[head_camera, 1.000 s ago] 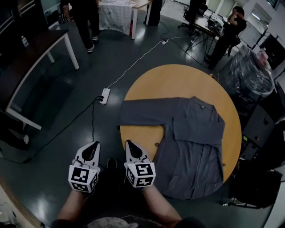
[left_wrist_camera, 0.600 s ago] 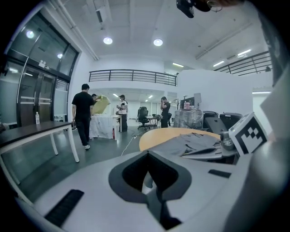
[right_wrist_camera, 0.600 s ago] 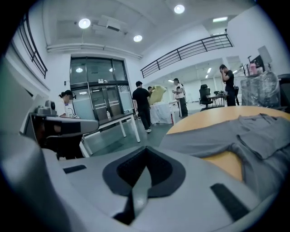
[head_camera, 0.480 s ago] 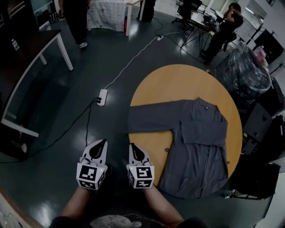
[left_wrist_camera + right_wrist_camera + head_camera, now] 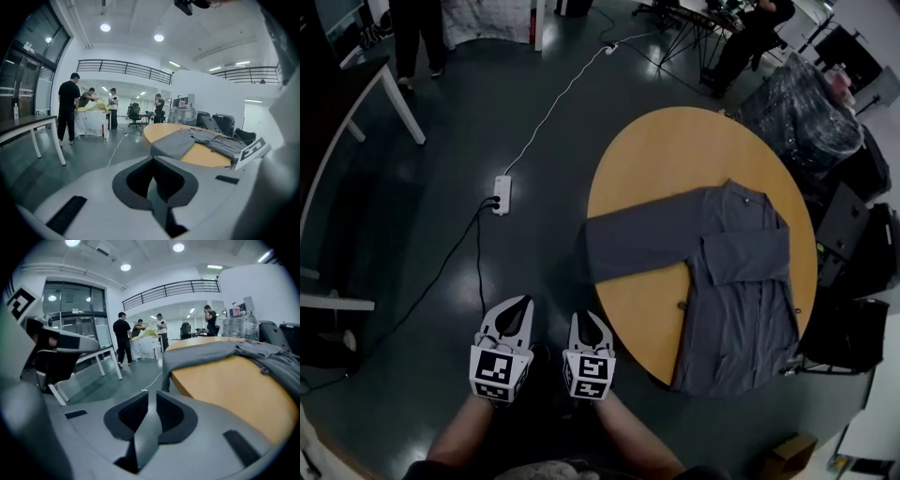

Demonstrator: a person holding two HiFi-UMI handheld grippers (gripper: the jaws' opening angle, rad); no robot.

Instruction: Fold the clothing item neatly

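Note:
A grey long-sleeved shirt lies spread on the round wooden table. One sleeve is folded across its chest. The other sleeve stretches left and hangs over the table's edge. Both grippers hover over the dark floor, down and to the left of the table, apart from the shirt. My left gripper is shut and empty, with its tips meeting. My right gripper has just been opening. A narrow gap shows between its jaws, and nothing is in it. The shirt lies ahead of it, to the right.
A white power strip lies on the floor left of the table, with cables running from it. A dark desk stands at far left. Plastic-wrapped gear and black cases crowd the table's right side. People stand at the far back.
Both grippers have sunk lower and now sit a little farther off the table's left edge. The shirt lies as it did before.

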